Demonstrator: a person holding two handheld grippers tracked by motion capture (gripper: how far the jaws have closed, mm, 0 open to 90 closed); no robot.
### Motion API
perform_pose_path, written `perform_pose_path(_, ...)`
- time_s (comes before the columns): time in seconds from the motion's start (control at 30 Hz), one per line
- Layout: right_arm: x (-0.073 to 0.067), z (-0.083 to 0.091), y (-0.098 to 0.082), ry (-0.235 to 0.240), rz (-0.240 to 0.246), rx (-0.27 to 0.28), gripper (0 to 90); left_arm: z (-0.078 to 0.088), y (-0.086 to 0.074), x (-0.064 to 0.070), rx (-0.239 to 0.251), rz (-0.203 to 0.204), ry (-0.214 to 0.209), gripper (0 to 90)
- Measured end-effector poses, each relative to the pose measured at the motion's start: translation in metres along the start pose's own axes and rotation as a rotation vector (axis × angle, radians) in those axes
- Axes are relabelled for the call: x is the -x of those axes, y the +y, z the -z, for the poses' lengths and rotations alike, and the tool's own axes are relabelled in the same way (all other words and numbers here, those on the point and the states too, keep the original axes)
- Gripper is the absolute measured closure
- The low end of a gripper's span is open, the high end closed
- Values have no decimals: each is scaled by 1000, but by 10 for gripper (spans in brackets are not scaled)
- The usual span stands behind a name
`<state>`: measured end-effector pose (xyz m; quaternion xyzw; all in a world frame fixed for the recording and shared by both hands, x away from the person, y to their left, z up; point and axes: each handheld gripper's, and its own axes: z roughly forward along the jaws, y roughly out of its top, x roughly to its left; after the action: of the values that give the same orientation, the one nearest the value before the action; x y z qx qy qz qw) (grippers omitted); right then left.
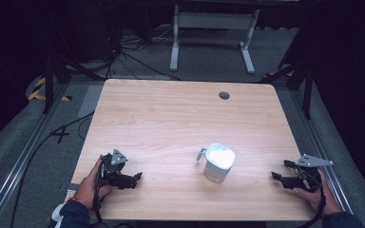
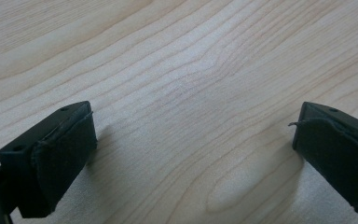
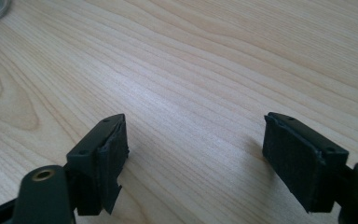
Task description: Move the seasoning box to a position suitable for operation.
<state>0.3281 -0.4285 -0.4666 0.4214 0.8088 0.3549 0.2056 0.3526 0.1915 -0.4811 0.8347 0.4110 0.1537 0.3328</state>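
Light wooden table (image 1: 171,118); white plastic cup with side handle (image 1: 217,162) upright near front edge, between grippers, untouched. Left gripper (image 1: 134,178) and right gripper (image 1: 279,171): jaws wide, empty, low over tabletop.

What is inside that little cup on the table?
The cup looks filled with something white up near its rim. What lies beneath that surface is hidden, and the glare stops me naming it.

The table (image 1: 171,123) is pale, matt wood-grain laminate; the jug (image 1: 217,163) looks clear, glossy plastic; the gripper pads (image 2: 63,163) are black, rough, matt foam.
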Motion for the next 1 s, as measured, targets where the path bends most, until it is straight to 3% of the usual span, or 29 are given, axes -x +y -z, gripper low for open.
perform_pose_path(0.37, 0, 0, 0, 0, 0, -1, 218, 0, 2, 0, -11, 3, -4, 3)
perform_pose_path(0.53, 0, 0, 0, -1, -1, 0, 218, -3, 6, -3, -15, -58, -57, 11)
perform_pose_path(0.6, 0, 0, 0, 0, 0, 0, 218, -2, 7, -5, -12, -89, -80, 49)
perform_pose_path(0.7, 0, 0, 0, 0, 0, -1, 218, -4, 13, -6, 13, -80, -93, 202)
perform_pose_path(0.77, 0, 0, 0, 0, 0, -1, 218, -6, 18, -3, 8, -87, -102, 187)
perform_pose_path(0.83, 0, 0, 0, 0, 0, -1, 218, -7, 26, 2, 11, -106, -97, 252)
perform_pose_path(0.9, 0, 0, 0, 0, 0, -1, 218, -8, 33, 6, 16, -113, -109, 257)
perform_pose_path(1.0, 0, 0, 0, 2, 3, -3, 218, -8, 41, 13, 54, -112, -137, 301)
